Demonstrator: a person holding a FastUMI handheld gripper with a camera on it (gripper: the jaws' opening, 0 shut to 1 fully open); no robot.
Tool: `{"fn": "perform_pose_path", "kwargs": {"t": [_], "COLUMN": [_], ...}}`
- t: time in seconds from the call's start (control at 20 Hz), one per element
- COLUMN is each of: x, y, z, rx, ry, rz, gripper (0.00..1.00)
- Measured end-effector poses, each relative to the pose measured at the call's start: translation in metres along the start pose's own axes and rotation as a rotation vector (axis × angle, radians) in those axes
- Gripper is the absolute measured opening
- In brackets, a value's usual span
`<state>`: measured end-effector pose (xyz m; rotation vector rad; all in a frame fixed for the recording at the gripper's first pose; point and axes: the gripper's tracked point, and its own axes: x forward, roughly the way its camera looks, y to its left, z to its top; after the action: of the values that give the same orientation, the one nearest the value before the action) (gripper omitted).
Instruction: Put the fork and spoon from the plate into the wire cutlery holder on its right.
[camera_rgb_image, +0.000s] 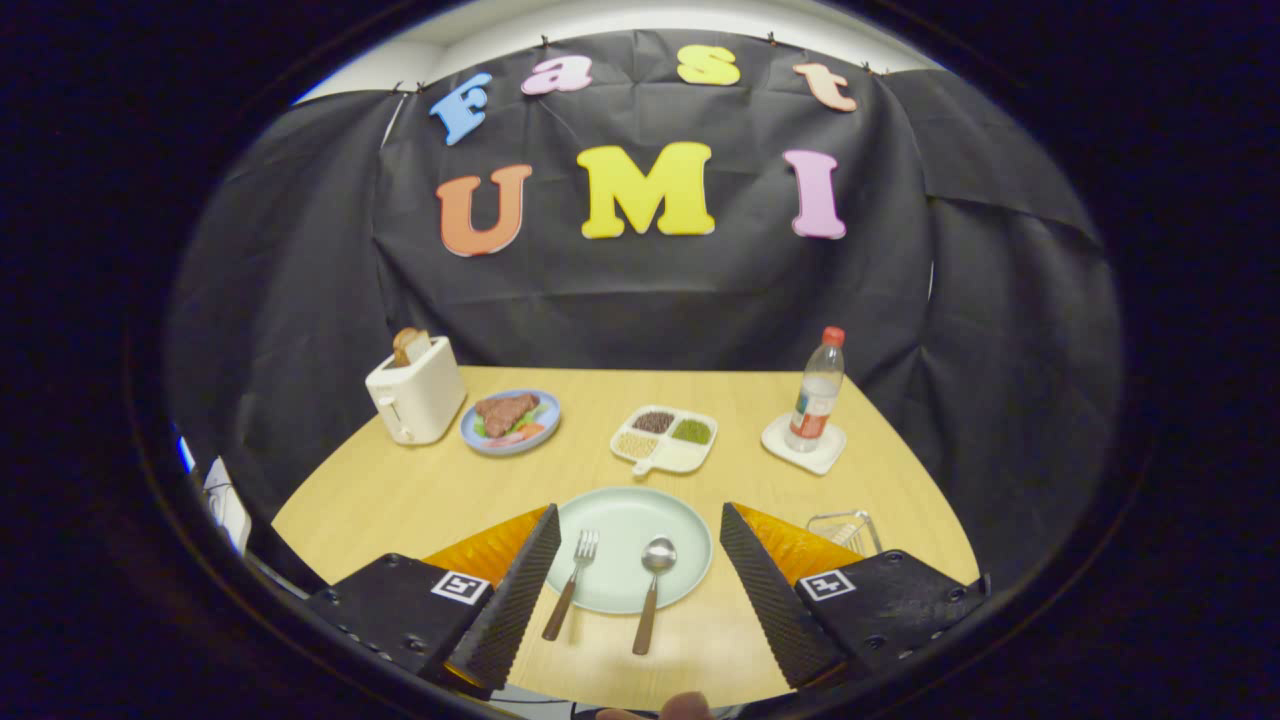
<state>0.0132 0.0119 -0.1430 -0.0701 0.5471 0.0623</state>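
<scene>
The wooden worktop (420, 490) carried everything in the booth. The tool (635, 575) hung above its near edge with its fingers spread wide apart and nothing between them but open air; the pale green plate (625, 520) lay just ahead, framed by the two fingers.

At the far left of the worktop stood a cream toaster (415, 392) with a slice of bread (410, 345) poking out of its slot. Just beside it sat a blue plate (511, 422) of meat and vegetables. Further right lay a white divided dish (665, 440) with beans or grains in three of its compartments, and beyond that a clear bottle (818, 392) with a red cap stood upright on a white square coaster (803, 447).

The wire cutlery holder (845, 532) sat to the right of the green plate, partly hidden behind the right finger.

On the green plate the fork (572, 583) lay to the left and the spoon (651, 592) to the right, near each other but not touching, heads on the plate and wooden handles reaching over its near rim toward the tool.
</scene>
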Motion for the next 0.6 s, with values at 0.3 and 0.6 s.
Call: {"fn": "perform_pose_path", "kwargs": {"t": [0.3,0.6], "x": [0.025,0.028], "y": [-0.010,-0.010], "z": [-0.049,-0.081], "rx": [0.026,0.018], "ry": [0.203,0.313], "rz": [-0.021,-0.018], "gripper": [0.96,0.96]}}
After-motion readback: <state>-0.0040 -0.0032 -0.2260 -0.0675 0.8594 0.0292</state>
